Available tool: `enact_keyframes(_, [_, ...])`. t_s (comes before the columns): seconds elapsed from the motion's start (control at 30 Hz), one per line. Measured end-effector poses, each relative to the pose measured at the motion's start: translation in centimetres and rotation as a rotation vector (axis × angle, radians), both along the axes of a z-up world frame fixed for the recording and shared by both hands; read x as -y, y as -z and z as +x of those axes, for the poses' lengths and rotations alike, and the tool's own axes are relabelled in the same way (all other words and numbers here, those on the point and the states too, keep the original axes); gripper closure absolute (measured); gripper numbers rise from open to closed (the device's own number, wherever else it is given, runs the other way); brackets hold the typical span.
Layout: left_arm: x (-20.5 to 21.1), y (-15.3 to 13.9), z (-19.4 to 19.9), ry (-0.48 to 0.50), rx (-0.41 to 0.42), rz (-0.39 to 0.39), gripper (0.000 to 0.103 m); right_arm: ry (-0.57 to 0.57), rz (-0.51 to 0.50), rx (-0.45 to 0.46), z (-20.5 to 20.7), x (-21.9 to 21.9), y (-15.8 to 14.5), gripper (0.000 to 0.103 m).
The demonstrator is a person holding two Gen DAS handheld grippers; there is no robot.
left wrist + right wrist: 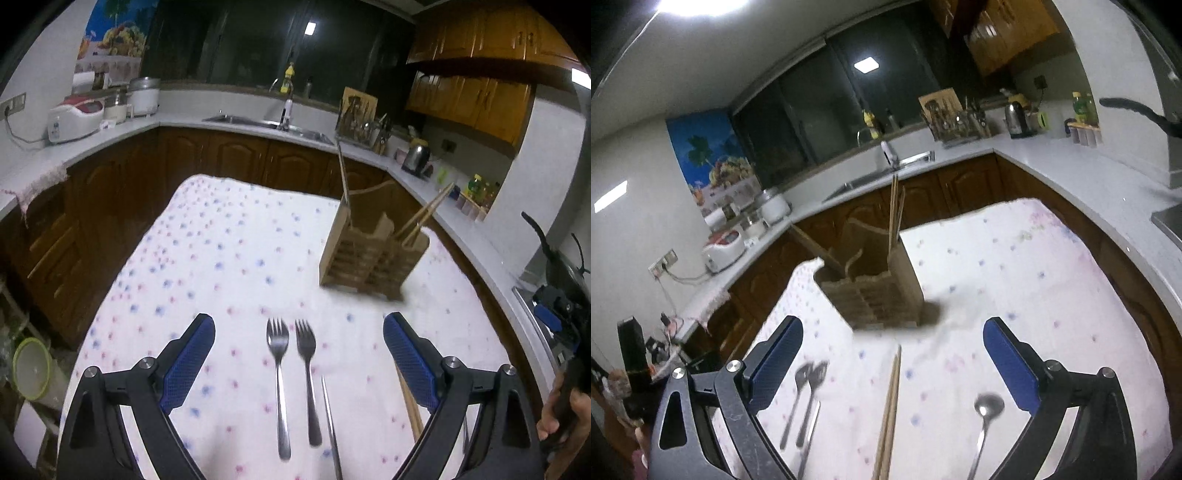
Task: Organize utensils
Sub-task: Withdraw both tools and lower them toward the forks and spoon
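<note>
— Where do the two forks [293,373] lie?
— Side by side on the table [221,258], between the left gripper's fingers [188,365], tines pointing away.
— And the wooden holder [373,254]?
— Beyond the fingertips, nearer the right finger, with chopsticks [424,218] standing in it.
— Between the right gripper's fingers [1012,365]?
— A chopstick pair [890,410] midway; a spoon [986,417] near the right finger.

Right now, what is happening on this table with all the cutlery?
A person is sorting utensils into a wooden holder on the flowered tablecloth, with a handheld tool in each hand. Both the left tool and the right tool are open and hold nothing. Some chopsticks already stand in the holder. Two forks, a pair of chopsticks and a spoon are still lying on the cloth.
</note>
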State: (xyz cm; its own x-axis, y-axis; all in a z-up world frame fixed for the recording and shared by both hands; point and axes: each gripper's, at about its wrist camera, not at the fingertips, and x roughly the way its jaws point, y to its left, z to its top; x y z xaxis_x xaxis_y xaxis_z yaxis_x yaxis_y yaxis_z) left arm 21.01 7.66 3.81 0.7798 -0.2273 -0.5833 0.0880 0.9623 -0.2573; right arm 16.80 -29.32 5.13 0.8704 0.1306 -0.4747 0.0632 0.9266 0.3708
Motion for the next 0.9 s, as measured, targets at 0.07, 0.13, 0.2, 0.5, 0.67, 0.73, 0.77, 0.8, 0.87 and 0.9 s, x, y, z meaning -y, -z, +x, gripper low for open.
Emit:
enact_keyframes(0.07, [-0.1, 0.3, -0.7, -0.004, -0.014, -0.002, 0.010, 0.002, -0.006, -0.017, -0.6, -0.2, 0.5, 0.004])
enact_keyframes(0.13, [0.0, 0.4, -1.0, 0.000, -0.029, 0.000, 0.010, 0.000, -0.015, -0.028, -1.2, -0.5, 0.9, 0.004])
enact_keyframes(0.2, [0.3, 0.6, -1.4, 0.001, -0.042, 0.013, 0.010, -0.006, -0.030, -0.053, -1.6, -0.7, 1.3, 0.004])
enact_keyframes(0.5, [2.3, 2.0, -1.0, 0.022, -0.098, 0.066, 0.013, 0.006, -0.064, -0.148, -2.6, -0.4, 3.2, 0.004])
enact_keyframes(0.67, [3.9, 2.8, 0.5, 0.068, -0.142, 0.119, 0.028, 0.024, -0.067, -0.209, -2.4, 0.1, 5.0, 0.005])
enact_keyframes(0.73, [4.5, 3.4, 1.4, 0.086, -0.169, 0.137, 0.030, 0.028, -0.069, -0.232, -2.2, 0.2, 5.7, 0.005])
enact_keyframes(0.77, [4.8, 3.8, 1.8, 0.094, -0.182, 0.138, 0.033, 0.030, -0.070, -0.241, -2.1, 0.3, 6.0, 0.006])
enact_keyframes(0.8, [5.1, 4.1, 2.4, 0.104, -0.196, 0.139, 0.039, 0.032, -0.076, -0.258, -1.9, 0.3, 6.4, 0.010])
enact_keyframes(0.87, [5.6, 4.9, 3.8, 0.126, -0.224, 0.140, 0.046, 0.032, -0.078, -0.294, -1.4, 0.5, 7.1, 0.020])
enact_keyframes(0.9, [5.7, 5.2, 4.4, 0.132, -0.240, 0.140, 0.049, 0.030, -0.075, -0.317, -1.1, 0.6, 7.6, 0.026])
